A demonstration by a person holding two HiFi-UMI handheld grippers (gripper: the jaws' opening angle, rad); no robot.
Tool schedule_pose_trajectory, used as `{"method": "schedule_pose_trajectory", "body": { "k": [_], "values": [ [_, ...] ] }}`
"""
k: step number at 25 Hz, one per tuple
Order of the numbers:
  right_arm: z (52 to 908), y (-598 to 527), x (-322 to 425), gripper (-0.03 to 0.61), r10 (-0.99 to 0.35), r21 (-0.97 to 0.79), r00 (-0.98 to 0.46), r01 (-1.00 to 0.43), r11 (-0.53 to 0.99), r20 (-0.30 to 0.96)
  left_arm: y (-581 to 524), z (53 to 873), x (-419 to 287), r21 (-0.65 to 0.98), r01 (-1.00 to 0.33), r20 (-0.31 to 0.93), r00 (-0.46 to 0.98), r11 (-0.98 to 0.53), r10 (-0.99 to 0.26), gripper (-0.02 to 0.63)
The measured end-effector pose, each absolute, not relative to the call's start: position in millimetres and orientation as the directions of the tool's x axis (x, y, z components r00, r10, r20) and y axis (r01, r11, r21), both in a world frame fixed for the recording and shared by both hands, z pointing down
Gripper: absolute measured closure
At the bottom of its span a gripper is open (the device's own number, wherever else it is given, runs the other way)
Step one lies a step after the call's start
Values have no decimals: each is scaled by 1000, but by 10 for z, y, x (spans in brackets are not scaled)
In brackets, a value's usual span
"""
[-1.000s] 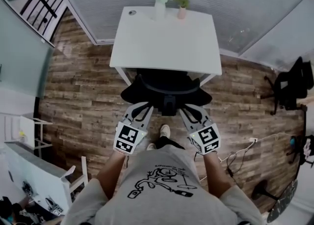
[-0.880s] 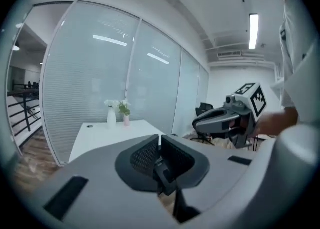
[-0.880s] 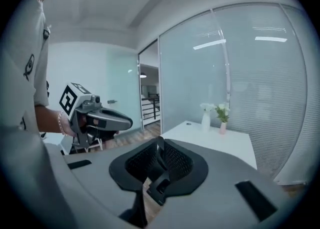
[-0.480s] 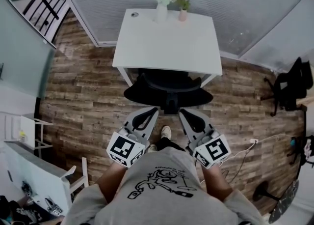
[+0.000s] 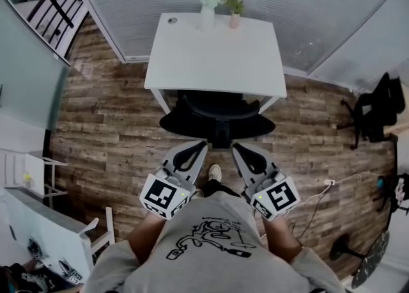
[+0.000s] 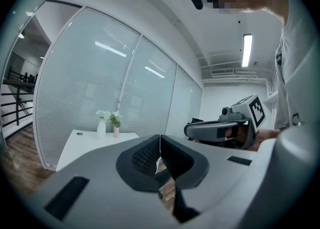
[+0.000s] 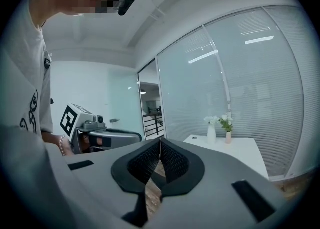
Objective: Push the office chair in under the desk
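Observation:
From the head view, a black office chair (image 5: 217, 116) stands with its seat under the front edge of a white desk (image 5: 217, 55), and its curved backrest faces me. My left gripper (image 5: 199, 146) and right gripper (image 5: 236, 148) are held side by side just behind the backrest, raised off it and not touching it. Both are shut with nothing between the pads; the right jaws have just finished closing. In the left gripper view the desk (image 6: 87, 140) lies ahead and the right gripper (image 6: 220, 129) shows beside it. The right gripper view shows the desk (image 7: 235, 148) and the left gripper (image 7: 107, 137).
Two small vases of flowers (image 5: 220, 4) stand at the desk's far edge against a glass wall with blinds. Another black chair (image 5: 377, 112) and floor cables (image 5: 319, 196) are at the right. White furniture (image 5: 51, 234) is at the lower left. My shoe (image 5: 215, 171) is behind the chair.
Both grippers have pulled back from the chair's backrest and risen toward the camera, then held still. The chair sits slightly further under the desk than a second ago.

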State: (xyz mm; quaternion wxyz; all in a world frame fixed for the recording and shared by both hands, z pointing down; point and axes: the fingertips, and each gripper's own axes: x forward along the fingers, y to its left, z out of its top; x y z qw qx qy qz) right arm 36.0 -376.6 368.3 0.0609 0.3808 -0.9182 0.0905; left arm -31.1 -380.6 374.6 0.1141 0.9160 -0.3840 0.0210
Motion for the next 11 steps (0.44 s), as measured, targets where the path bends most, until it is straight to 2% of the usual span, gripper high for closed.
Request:
{"method": "schedule_pose_trajectory", "body": {
  "k": [11],
  "values": [
    [3649, -3771, 347, 541, -683, -90, -707, -704, 705, 184, -3835, 3718, -288, 219, -698, 126, 713, -682, -689, 606]
  ]
}}
